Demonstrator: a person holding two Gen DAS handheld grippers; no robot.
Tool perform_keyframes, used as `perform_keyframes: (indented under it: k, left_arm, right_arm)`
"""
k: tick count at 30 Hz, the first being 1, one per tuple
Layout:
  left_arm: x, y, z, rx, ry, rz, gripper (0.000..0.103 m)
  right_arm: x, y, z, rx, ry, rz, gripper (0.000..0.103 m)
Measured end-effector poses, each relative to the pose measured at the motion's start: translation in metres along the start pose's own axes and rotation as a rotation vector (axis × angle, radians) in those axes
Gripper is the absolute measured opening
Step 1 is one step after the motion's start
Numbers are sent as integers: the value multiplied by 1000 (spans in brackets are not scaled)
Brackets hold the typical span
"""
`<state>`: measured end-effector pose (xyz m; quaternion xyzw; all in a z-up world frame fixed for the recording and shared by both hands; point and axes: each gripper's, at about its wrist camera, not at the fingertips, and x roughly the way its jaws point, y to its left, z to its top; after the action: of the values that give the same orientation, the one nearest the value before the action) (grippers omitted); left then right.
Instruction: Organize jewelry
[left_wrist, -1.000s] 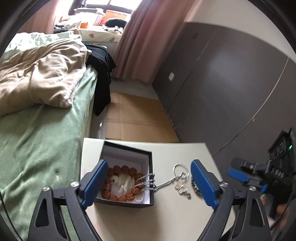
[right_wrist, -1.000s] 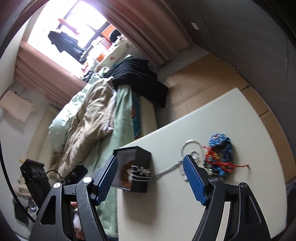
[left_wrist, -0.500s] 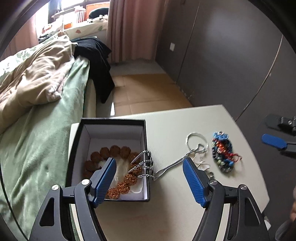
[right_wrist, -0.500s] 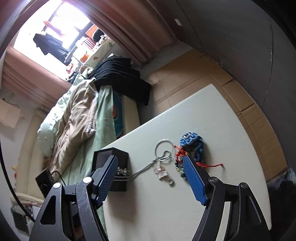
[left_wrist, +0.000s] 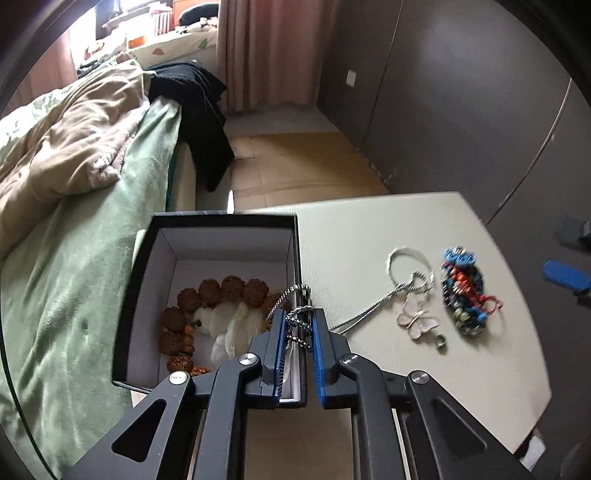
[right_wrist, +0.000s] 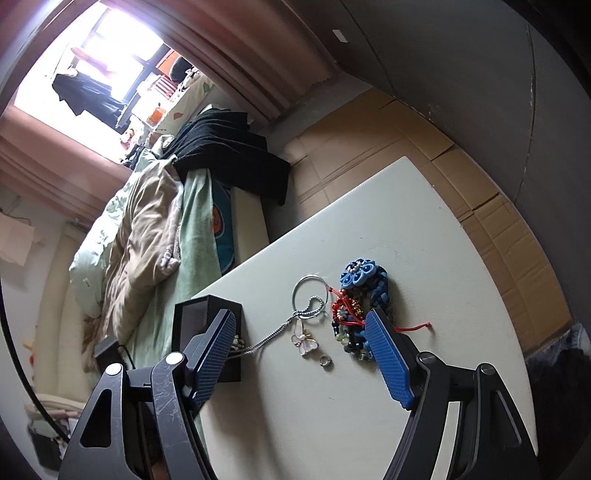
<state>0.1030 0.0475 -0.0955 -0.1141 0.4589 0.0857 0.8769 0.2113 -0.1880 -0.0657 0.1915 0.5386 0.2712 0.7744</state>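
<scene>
A black jewelry box (left_wrist: 221, 221) with a white inside stands at the table's left edge and holds brown bead bracelets (left_wrist: 214, 290) and white pieces. A silver chain (left_wrist: 364, 314) drapes over the box's right wall and runs out to a ring loop (left_wrist: 408, 258) on the table. My left gripper (left_wrist: 298, 328) is shut on the chain at the box wall. My right gripper (right_wrist: 301, 347) is open above the table, over a butterfly pendant (right_wrist: 304, 343) and a small ring (right_wrist: 325, 362). A blue and red beaded bracelet pile (right_wrist: 360, 295) lies beside them.
The white table (right_wrist: 424, 240) has a curved right edge. A bed with a green sheet (left_wrist: 74, 266) and a beige blanket lies left of it. Cardboard covers the floor (left_wrist: 306, 173) beyond. Dark wardrobe doors (left_wrist: 480, 92) stand at right.
My left gripper has closed from wide open onto the chain at the box wall. My right gripper has moved nearer the table and stayed open.
</scene>
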Motion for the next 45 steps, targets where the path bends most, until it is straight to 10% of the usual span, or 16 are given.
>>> perform_keyframes:
  k: [26,45]
  left_arm:
    - [-107,35,32,-136,-310,-87,2]
    - [-213,23,84,-50,-507,25,2]
  right_arm:
    - [19,10,-5,-42,61,-19,73]
    - [26,10,-7,-32,95,-9,73]
